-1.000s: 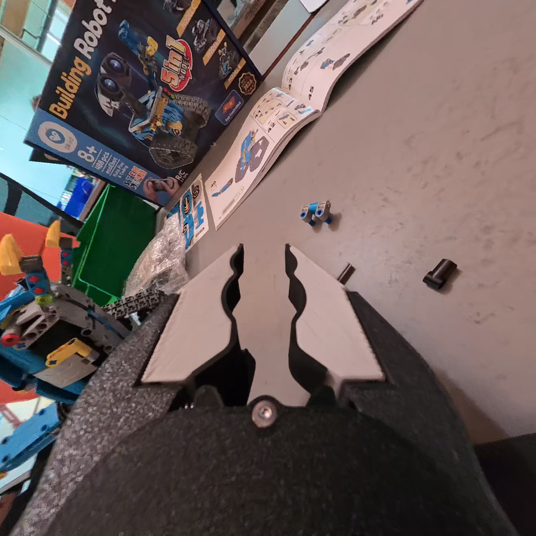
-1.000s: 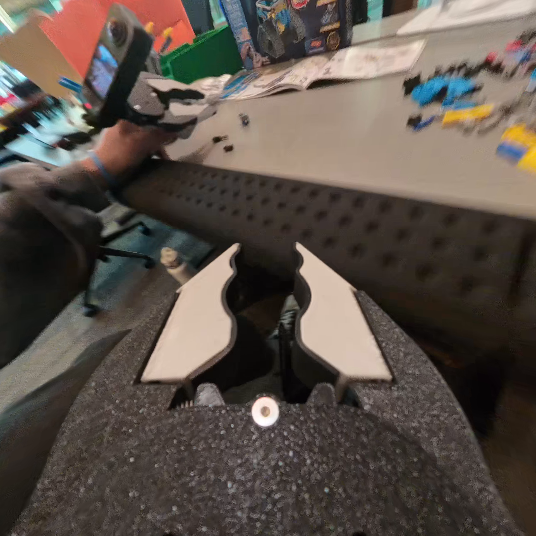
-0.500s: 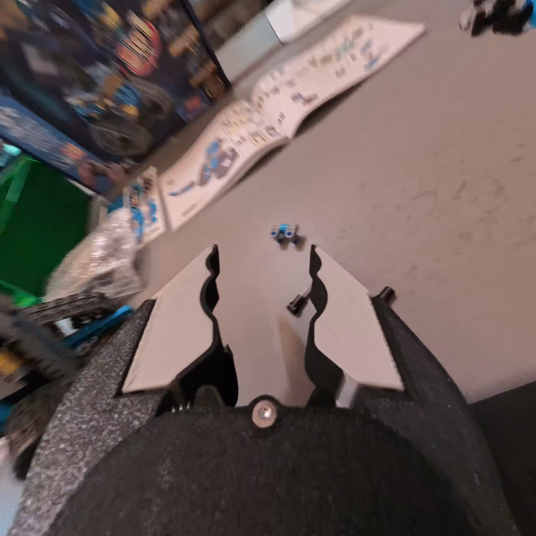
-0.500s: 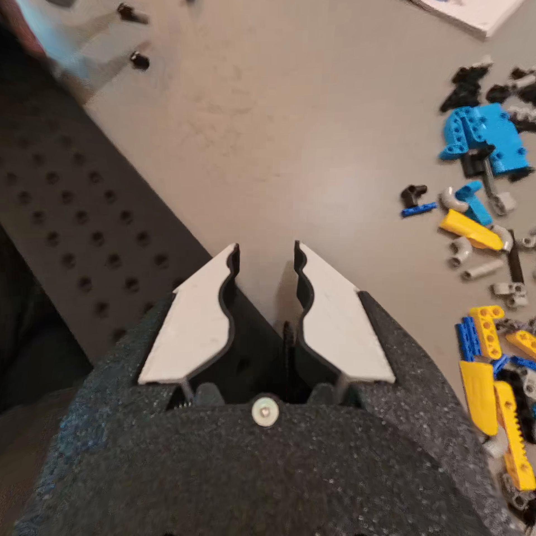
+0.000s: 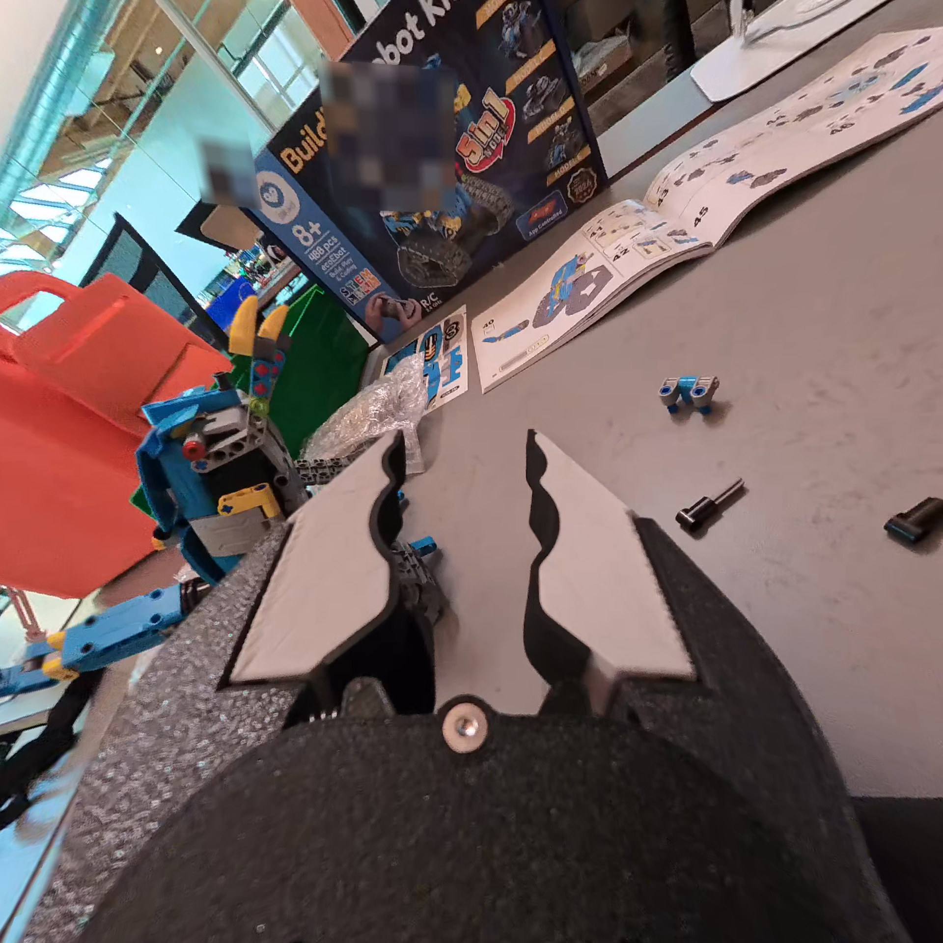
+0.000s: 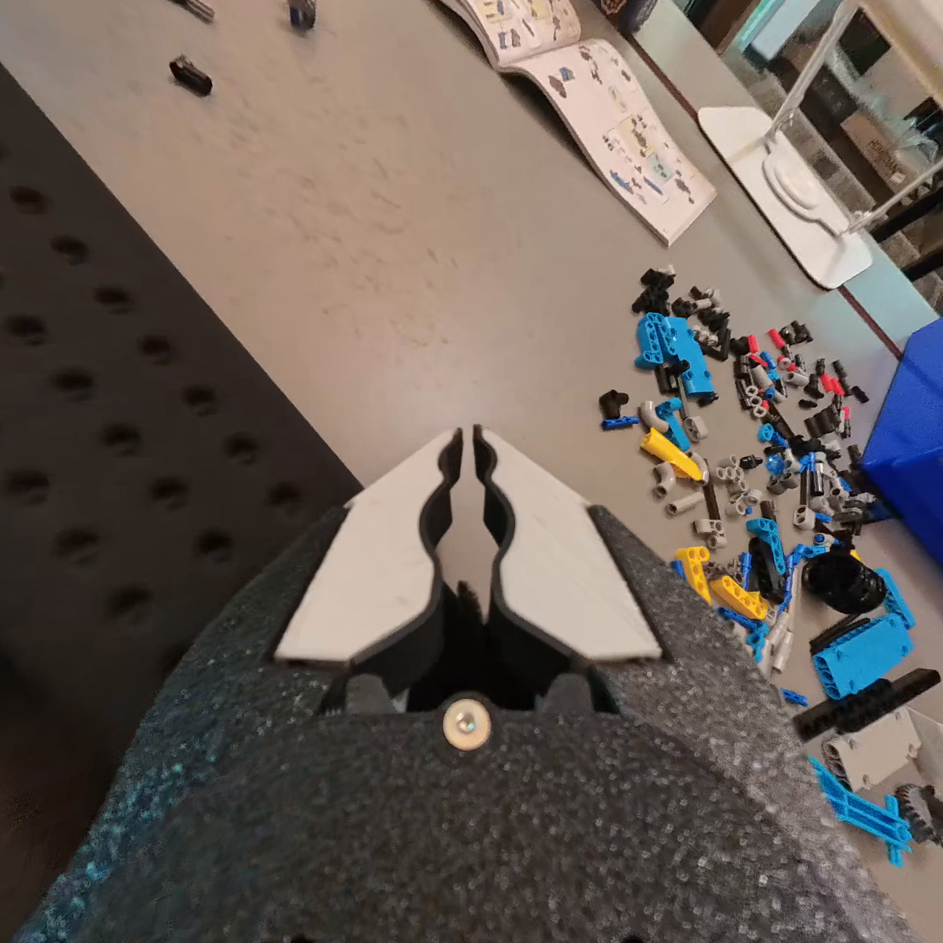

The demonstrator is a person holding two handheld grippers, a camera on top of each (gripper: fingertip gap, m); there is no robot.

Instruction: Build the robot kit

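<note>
Grey foam wrapped the left gripper, whose jaws stood wide apart and empty over the bench, with a small black pin lying just to their right, its long axis slanting up and away to the right, a black connector farther right, a small blue-and-grey piece ahead, and a blue toy robot close by on the left. In the right wrist view, the right gripper held its jaws almost together with nothing between the tips, hovering near the bench's front edge, the pile of loose bricks well off to its right and the open booklet far ahead.
</note>
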